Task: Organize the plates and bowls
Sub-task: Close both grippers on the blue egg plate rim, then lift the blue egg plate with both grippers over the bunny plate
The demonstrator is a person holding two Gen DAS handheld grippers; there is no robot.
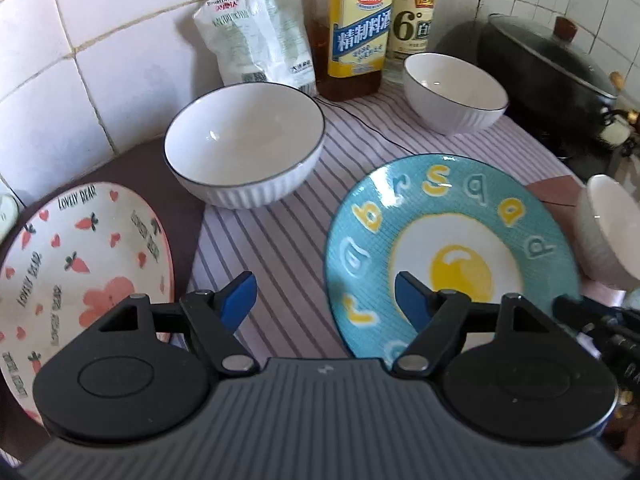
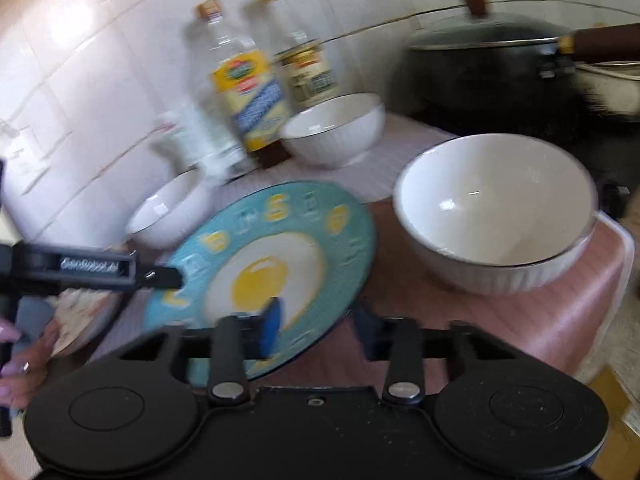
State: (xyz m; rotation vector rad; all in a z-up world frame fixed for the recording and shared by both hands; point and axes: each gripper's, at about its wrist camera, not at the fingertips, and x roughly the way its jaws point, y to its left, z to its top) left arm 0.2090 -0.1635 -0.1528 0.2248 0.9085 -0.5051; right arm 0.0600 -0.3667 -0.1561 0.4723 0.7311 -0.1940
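Observation:
A blue plate with a fried-egg design (image 1: 452, 248) is tilted above the striped mat. My right gripper (image 2: 316, 322) is shut on the blue plate's (image 2: 260, 264) near rim and holds it up. My left gripper (image 1: 326, 300) is open and empty over the mat, left of that plate. A pink-rimmed "Lovely Bear" plate (image 1: 76, 276) lies at the left. Three white ribbed bowls stand about: a big one (image 1: 244, 148) ahead of the left gripper, one (image 1: 452, 92) by the bottles, and one (image 2: 496, 212) on the right of the right wrist view.
A white bag (image 1: 256, 28) and two bottles (image 1: 356, 28) stand against the tiled wall. A black lidded wok (image 1: 548, 68) sits at the back right. The striped mat (image 1: 280, 240) covers the counter. The left gripper's body (image 2: 88, 268) shows at the left of the right wrist view.

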